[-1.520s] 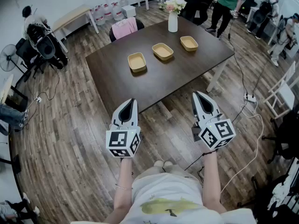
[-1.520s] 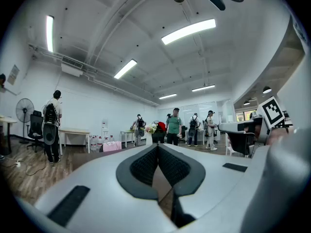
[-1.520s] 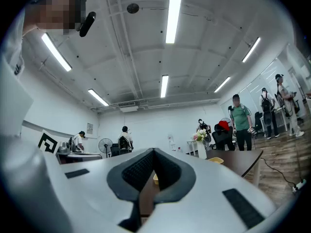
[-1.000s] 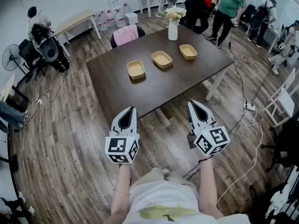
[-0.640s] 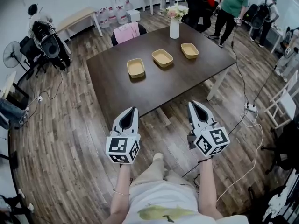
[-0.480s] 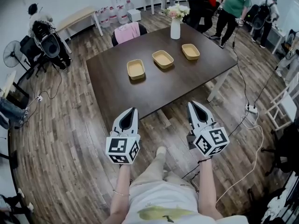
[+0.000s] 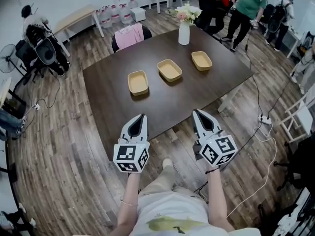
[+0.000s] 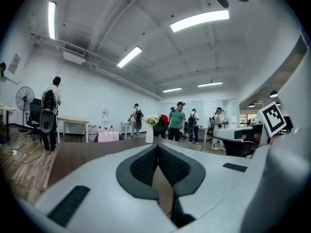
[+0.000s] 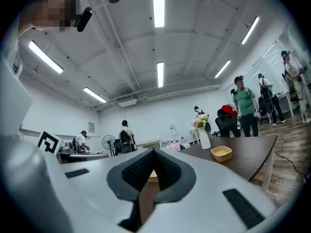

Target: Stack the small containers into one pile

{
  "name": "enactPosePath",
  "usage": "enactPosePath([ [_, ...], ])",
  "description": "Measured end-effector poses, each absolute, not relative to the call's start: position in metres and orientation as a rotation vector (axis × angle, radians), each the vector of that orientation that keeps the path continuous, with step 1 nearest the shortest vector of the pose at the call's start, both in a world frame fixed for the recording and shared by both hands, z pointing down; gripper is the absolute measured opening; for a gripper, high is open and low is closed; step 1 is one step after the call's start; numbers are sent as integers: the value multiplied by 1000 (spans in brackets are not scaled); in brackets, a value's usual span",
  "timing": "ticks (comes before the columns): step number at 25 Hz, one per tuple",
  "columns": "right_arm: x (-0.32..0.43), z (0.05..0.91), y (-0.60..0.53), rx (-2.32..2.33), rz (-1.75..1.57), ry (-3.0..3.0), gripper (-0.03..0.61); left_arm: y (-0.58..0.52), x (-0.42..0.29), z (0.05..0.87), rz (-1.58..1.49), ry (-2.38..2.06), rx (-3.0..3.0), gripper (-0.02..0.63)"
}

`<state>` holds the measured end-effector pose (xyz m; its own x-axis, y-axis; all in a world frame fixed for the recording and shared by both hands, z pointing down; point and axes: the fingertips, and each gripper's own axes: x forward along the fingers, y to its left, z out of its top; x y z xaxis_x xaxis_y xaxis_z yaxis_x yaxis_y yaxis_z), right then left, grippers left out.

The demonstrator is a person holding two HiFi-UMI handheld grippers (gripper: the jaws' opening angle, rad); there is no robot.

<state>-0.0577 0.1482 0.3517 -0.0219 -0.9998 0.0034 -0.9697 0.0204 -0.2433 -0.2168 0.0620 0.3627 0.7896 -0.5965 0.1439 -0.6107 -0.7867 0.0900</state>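
Three small tan containers sit in a row on the dark table (image 7: 123,102): a left one (image 7: 138,82), a middle one (image 7: 170,69) and a right one (image 7: 202,60). My left gripper (image 7: 141,116) hovers at the table's near edge, shut and empty. My right gripper (image 7: 197,112) hangs beside it, also shut with nothing held. Both stay well short of the containers. In the right gripper view the right container (image 9: 221,153) lies on the table, and a second container (image 9: 153,175) peeks between the jaws.
A white vase with flowers (image 7: 184,30) stands at the table's far edge. A chair with a pink cloth (image 7: 129,35) is behind the table. Several people (image 7: 248,6) stand at the back right. Cables (image 7: 263,117) lie on the wooden floor at right.
The view has come closer to the table. Both grippers now reach its near edge, where they were over the floor before. They stay shut.
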Motion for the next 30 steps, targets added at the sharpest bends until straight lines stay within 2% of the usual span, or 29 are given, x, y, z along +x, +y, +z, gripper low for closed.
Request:
enactPosePath([
  [13, -18, 370, 37, -2100, -341, 2113, 21, -38, -164, 382, 162, -950, 2778, 25],
  [30, -2, 402, -57, -2044, -461, 2167, 21, -96, -173, 423, 231, -1132, 2599, 25],
])
